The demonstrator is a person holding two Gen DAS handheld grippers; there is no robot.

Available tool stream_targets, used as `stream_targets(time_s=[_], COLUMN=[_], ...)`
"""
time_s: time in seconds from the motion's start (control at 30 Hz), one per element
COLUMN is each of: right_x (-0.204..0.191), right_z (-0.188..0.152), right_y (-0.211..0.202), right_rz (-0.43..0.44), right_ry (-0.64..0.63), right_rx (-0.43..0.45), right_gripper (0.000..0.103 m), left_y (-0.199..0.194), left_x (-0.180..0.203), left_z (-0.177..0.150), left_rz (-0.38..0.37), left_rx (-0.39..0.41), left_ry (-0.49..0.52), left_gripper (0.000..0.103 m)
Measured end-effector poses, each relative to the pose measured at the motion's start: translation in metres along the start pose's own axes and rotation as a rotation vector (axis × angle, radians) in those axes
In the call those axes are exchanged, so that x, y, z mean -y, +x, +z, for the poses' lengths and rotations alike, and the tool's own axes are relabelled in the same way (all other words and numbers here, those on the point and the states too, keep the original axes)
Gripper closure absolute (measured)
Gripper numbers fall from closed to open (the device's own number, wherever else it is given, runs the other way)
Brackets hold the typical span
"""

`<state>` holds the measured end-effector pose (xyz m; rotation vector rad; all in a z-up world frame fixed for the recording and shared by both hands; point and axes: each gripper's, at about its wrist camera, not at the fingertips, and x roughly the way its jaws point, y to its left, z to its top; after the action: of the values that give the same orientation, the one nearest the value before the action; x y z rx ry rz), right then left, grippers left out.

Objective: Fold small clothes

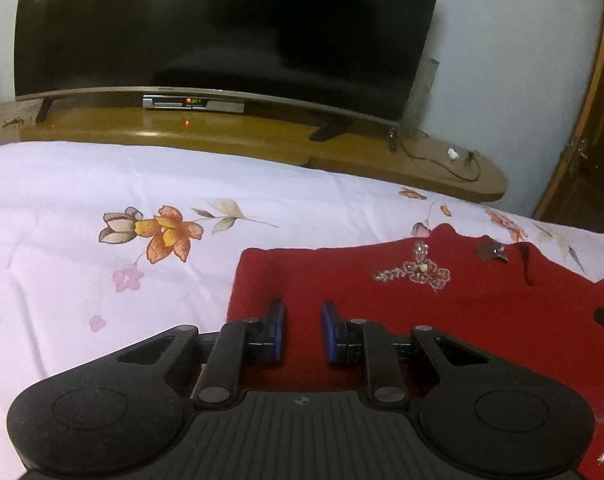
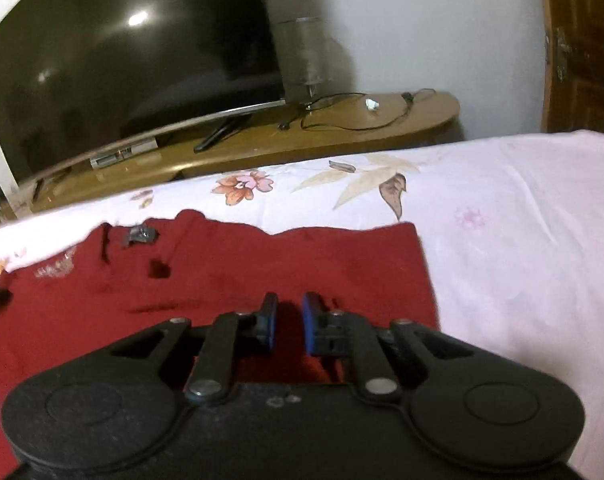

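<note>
A small red garment (image 1: 442, 320) lies flat on the floral bedsheet (image 1: 82, 208), with a beaded silver motif (image 1: 416, 272) and a grey tag (image 1: 490, 250) near its far edge. My left gripper (image 1: 302, 314) hovers over the garment's left part. Its blue pads (image 1: 279, 330) stand a little apart with only cloth below them. In the right wrist view the same garment (image 2: 262, 264) spreads to the left, its right edge near the sheet (image 2: 522, 260). My right gripper (image 2: 289, 310) sits low over that right part, with a narrow gap between the pads (image 2: 310, 320) and nothing pinched.
Beyond the bed stands a wooden TV bench (image 1: 262, 132) with a large dark television (image 1: 222, 28), a set-top box (image 1: 194, 103) and a loose black cable (image 1: 454, 164). A wooden door (image 1: 594, 128) is at the far right. White sheet lies either side of the garment.
</note>
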<state>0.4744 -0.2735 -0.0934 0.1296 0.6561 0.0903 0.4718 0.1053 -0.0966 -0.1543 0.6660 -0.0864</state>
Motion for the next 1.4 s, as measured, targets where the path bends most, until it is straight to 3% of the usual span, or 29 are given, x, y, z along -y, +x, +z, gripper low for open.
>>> stream_targets(time_s=[0.07,0.17,0.3,0.43,0.5,0.53,0.67,0.83,0.97,1.03,1.13,1.2,1.3,1.37,1.4], right_x=[-0.008,-0.006,-0.014,-0.020,-0.024,-0.023,-0.005,0.003,0.008,0.009,0.007,0.008,0.009,0.009,0.009], right_z=[-0.003,0.000,0.004,-0.007,-0.018,-0.023,-0.020,-0.022,-0.031,-0.034,-0.032,-0.031,-0.032,-0.032,-0.033], right_y=[-0.001,-0.004,-0.042,-0.049,-0.037,-0.029,-0.036,-0.069,-0.073,-0.056,-0.059,-0.075,-0.082,-0.073,-0.066], right_rz=[-0.022,-0.015,-0.026,0.022,-0.013,-0.070,-0.085,-0.069,-0.031,-0.069,-0.067,-0.034,-0.016,-0.015,-0.019], right_ry=[-0.070,-0.056,-0.099,-0.116,-0.171,-0.193,-0.130,-0.113,-0.105,-0.111,-0.094,-0.070,-0.084,-0.087,-0.091], right_rx=[0.005,-0.005,0.097,0.072,0.019,-0.007,0.002,0.050,0.048,-0.018,-0.010,0.039,0.066,0.037,0.015], right_gripper=[0.092,0.092,0.056,0.060,0.062,0.062,0.063,0.062,0.062,0.062,0.062,0.061,0.061,0.061,0.061], left_y=[-0.001,-0.016,-0.048,-0.043,-0.035,-0.037,-0.056,-0.091,-0.074,-0.074,-0.088,-0.100,-0.089,-0.072,-0.071], left_x=[0.001,-0.001,0.007,0.031,0.036,0.033,0.023,0.013,0.017,0.017,0.020,0.028,0.041,0.046,0.048], left_z=[-0.003,0.001,-0.002,-0.020,-0.028,-0.031,-0.026,-0.034,-0.050,-0.054,-0.049,-0.049,-0.049,-0.054,-0.058], left_rz=[0.000,0.009,-0.024,-0.022,0.009,0.007,0.046,0.010,0.068,0.075,0.079,0.053,0.053,0.084,0.094], left_rx=[0.008,0.035,0.095,0.036,0.004,0.017,0.024,0.060,-0.028,-0.004,0.011,0.050,0.021,-0.033,-0.013], left_ry=[-0.002,-0.044,-0.049,0.040,0.093,0.091,0.048,-0.019,0.004,-0.010,-0.037,-0.020,0.003,0.014,0.026], left_gripper=[0.082,0.082,0.081,0.079,0.074,0.073,0.070,0.070,0.070,0.070,0.070,0.069,0.069,0.067,0.065])
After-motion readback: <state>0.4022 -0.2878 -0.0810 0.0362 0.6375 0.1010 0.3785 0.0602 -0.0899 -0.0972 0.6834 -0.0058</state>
